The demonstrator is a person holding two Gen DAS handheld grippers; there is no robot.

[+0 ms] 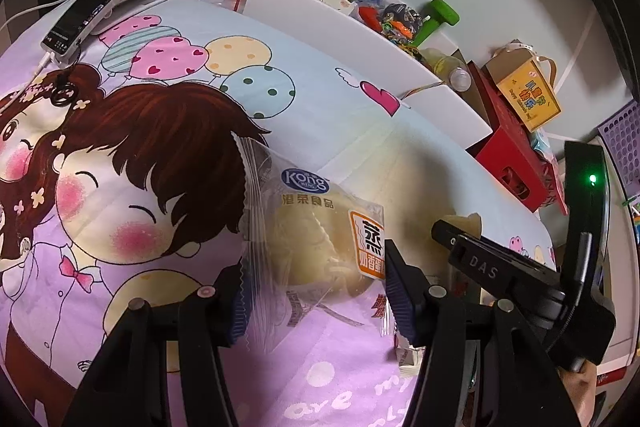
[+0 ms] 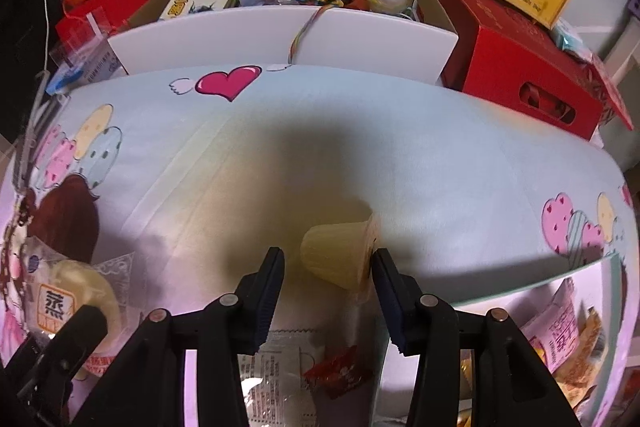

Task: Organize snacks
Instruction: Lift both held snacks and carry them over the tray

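Step in hand: sorting the snacks on the cartoon bedsheet (image 1: 320,99); each tool is at its own snack, and I judge the jelly cup is the one being picked up now.
Left gripper (image 1: 316,291): its jaws are clamped on the wrapped bun (image 1: 320,247), one pad on each side of the clear packet, with the bun bulging between them.
Right gripper (image 2: 328,291): its jaws are apart and not closed on anything; the jelly cup (image 2: 340,251) lies on its side on the sheet just ahead of the tips, its wide rim beside the right-hand pad (image 2: 386,291). I cannot tell whether that pad touches the rim.
Where the snacks are: bun in the left grip low over the sheet; jelly cup loose on the sheet; more snack packets (image 2: 568,343) lie at the near right edge, and a clear packet with a red wrapper (image 2: 280,375) lies under the right tool.
How to do it well: centre the cup between both pads before closing, since it sits off to the right-hand side.
Grip advice: close gently across the ribbed wall, not the foil lid; the thin plastic probably dents.
Risk: the cup could roll away if only one pad pushes it.
Left hand: hold the bun lightly, as it likely squashes.
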